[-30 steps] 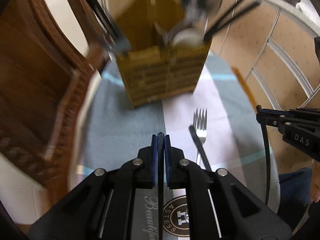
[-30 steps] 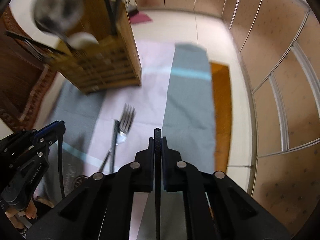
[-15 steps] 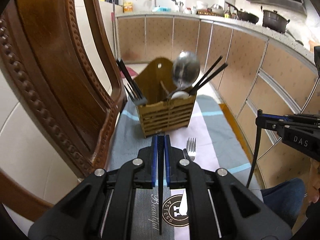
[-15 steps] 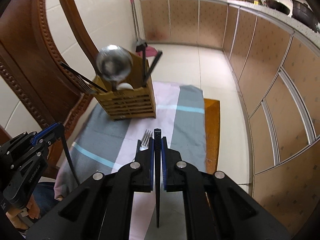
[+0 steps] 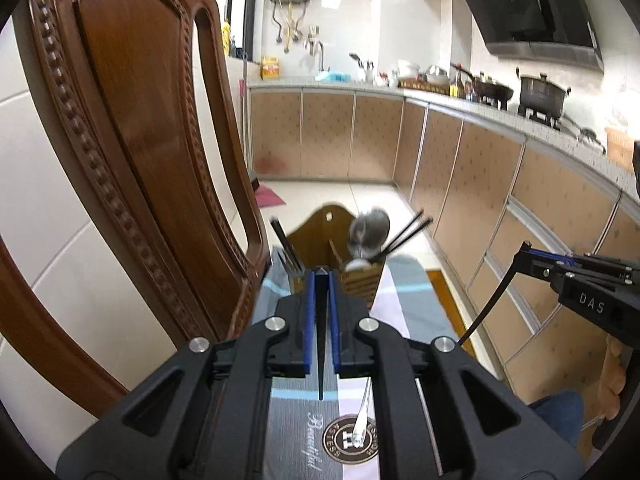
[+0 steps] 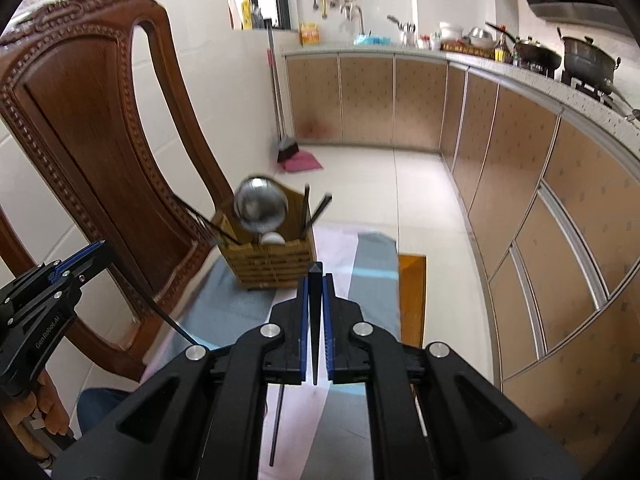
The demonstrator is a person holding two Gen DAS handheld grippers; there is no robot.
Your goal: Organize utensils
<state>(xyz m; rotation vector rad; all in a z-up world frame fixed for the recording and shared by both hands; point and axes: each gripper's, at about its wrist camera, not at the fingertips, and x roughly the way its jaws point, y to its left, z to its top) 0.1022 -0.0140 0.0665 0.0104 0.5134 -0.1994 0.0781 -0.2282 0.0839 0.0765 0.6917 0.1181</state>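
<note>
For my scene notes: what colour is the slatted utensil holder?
Yellowish tan utensil holder, clearest in the right wrist view.

The chair back (image 6: 92,152) walls the holder's (image 6: 272,258) left side; its right side stands open.

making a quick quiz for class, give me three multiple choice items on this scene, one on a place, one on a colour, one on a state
1. Where does the wooden utensil holder stand?
A. on the striped cloth by the chair
B. on the kitchen counter
C. on the floor

2. What colour are the pads on the right gripper?
A. red
B. blue
C. yellow

3. How is the left gripper?
A. wide open
B. shut on a ladle
C. shut, holding nothing

Answers:
1 A, the holder sits on the cloth next to the chair back.
2 B, blue strips line both fingers.
3 C, its fingers meet with nothing between.
</note>
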